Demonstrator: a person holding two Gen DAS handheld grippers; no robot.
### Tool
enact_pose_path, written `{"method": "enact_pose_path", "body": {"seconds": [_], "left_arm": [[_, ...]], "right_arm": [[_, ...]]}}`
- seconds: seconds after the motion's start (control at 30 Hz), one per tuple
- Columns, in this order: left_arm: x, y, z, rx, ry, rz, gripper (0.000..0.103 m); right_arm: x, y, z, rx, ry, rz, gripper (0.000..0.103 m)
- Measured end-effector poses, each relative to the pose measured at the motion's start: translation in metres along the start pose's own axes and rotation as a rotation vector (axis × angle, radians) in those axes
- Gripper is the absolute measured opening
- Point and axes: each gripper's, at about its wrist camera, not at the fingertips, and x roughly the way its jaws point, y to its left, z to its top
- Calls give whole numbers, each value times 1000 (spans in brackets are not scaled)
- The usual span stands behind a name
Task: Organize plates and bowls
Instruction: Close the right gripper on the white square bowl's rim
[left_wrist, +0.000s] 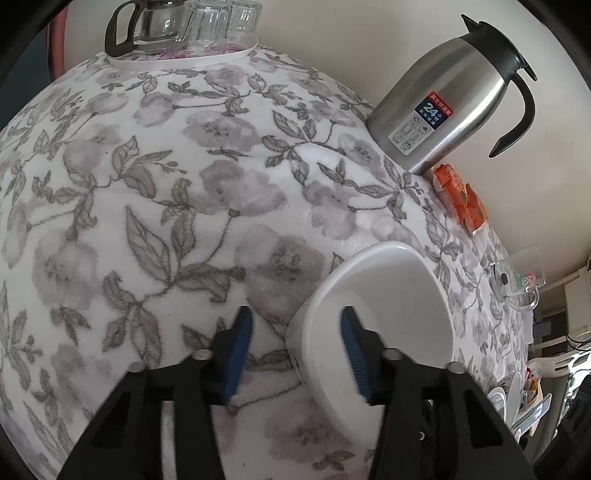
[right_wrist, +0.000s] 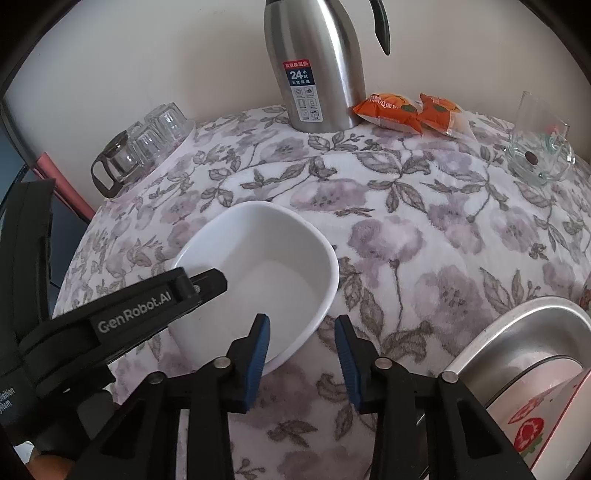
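A white, deep, rounded-square bowl (left_wrist: 391, 291) (right_wrist: 273, 269) rests on the flowered tablecloth (left_wrist: 166, 206). My left gripper (left_wrist: 297, 354) straddles the bowl's left wall: its right pad (left_wrist: 352, 350) is inside the bowl and its left pad (left_wrist: 240, 350) is outside over the cloth, a gap away from the wall. My right gripper (right_wrist: 303, 354) straddles the bowl's near right rim, with its left pad (right_wrist: 260, 347) inside and its right pad (right_wrist: 345, 358) outside, not touching. Both stand open. In the right wrist view, the left gripper's black body (right_wrist: 140, 314) reaches over the bowl's left rim.
A steel thermos jug (left_wrist: 450, 96) (right_wrist: 314, 62) stands at the back by the wall, with orange snack packets (right_wrist: 406, 109) beside it. A tray with a glass pot and tumblers (left_wrist: 184, 26) (right_wrist: 144, 151) sits at the far left corner. There is a glass mug (right_wrist: 539, 151) at right and a metal dish (right_wrist: 532, 332) holding patterned plates at lower right.
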Motion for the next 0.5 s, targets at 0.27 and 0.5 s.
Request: {"method": "enact_pose_path", "body": {"seconds": [0.27, 0.5], "left_arm": [[-1, -5, 1, 27, -9, -12, 19], [-14, -7, 0, 44, -13, -14, 19]], "right_arm": [[-4, -1, 0, -5, -15, 19, 26], [-18, 1, -2, -16, -44, 23, 25]]}}
